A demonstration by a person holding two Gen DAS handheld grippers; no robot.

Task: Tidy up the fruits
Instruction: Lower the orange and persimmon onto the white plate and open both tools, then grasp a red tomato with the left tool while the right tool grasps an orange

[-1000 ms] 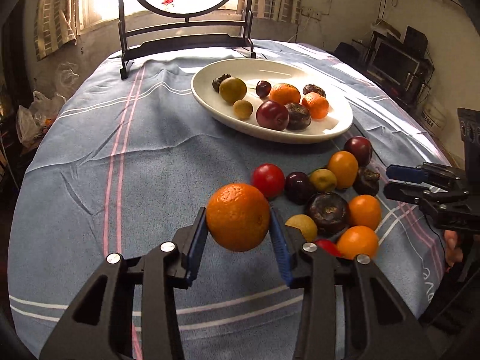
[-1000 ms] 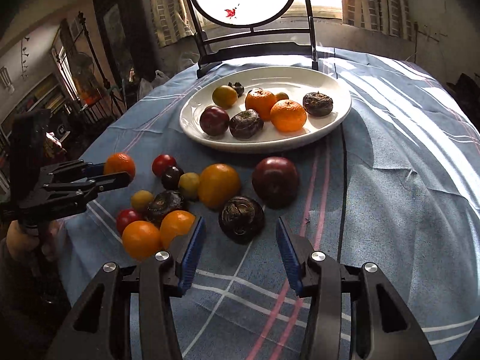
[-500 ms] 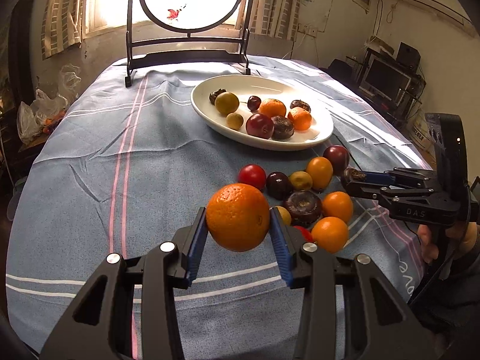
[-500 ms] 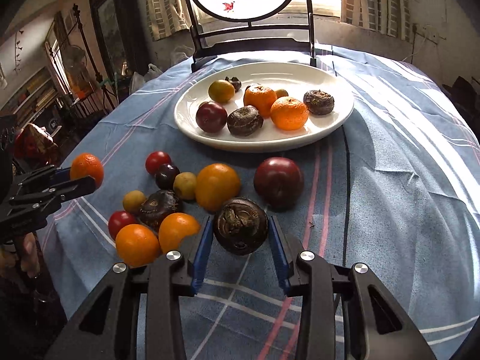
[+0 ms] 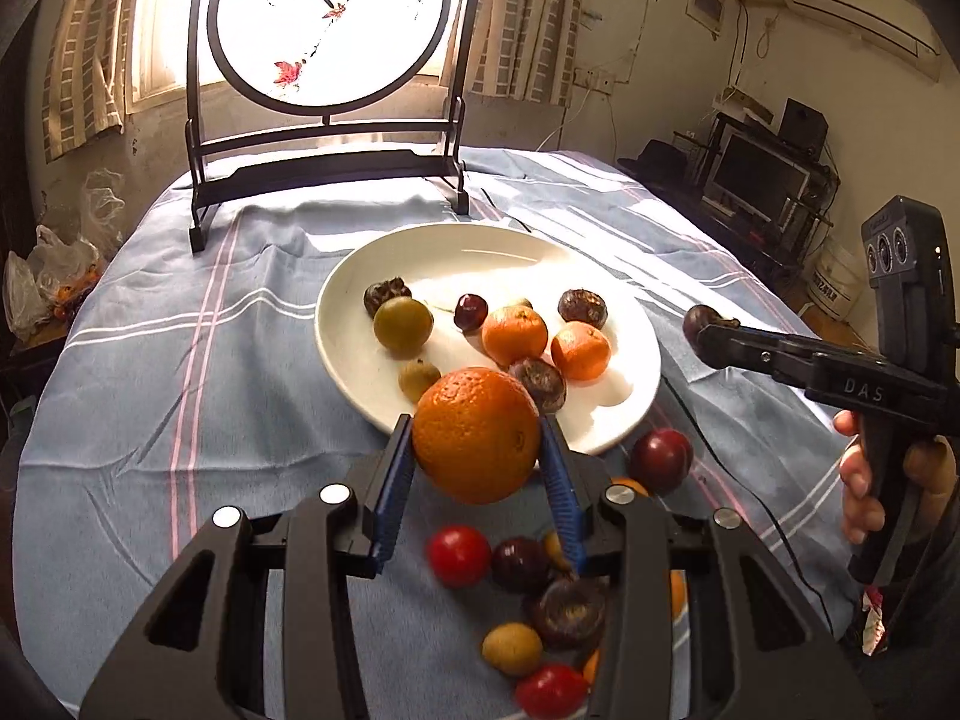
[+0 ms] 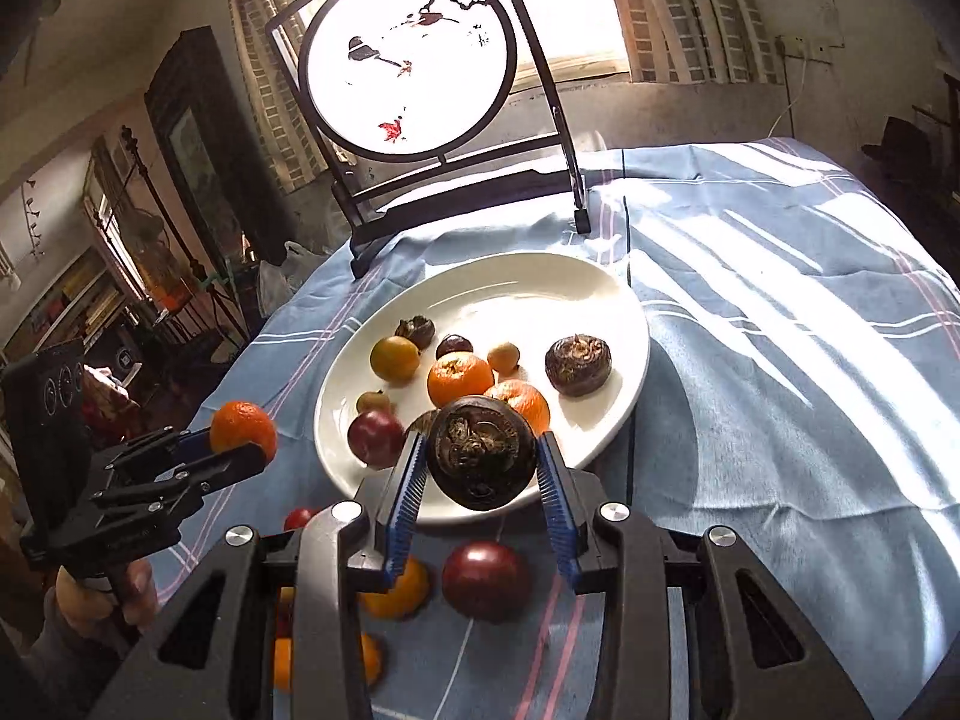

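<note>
My left gripper (image 5: 477,450) is shut on a large orange (image 5: 475,435), held in the air over the near rim of the white plate (image 5: 348,324). A dark brown wrinkled fruit (image 6: 483,459) sits pinched in my right gripper (image 6: 483,468), also above the plate's (image 6: 624,300) near edge. In the left wrist view the right gripper (image 5: 708,333) comes in from the right with that dark fruit (image 5: 699,318). The right wrist view has the left gripper (image 6: 240,438) and its orange (image 6: 243,427) at the left. Several fruits lie on the plate.
Loose fruits lie on the blue striped cloth (image 5: 150,360) below the grippers: a red tomato (image 5: 459,555), a dark red plum (image 6: 486,579), oranges and small yellow ones. A round painted screen on a black stand (image 5: 327,30) rises behind the plate. A hand (image 5: 864,480) grips the right tool.
My right gripper closed on the dark brown fruit and lifted it off the cloth. Both grippers then rose and moved forward to the plate's near edge, each with its fruit.
</note>
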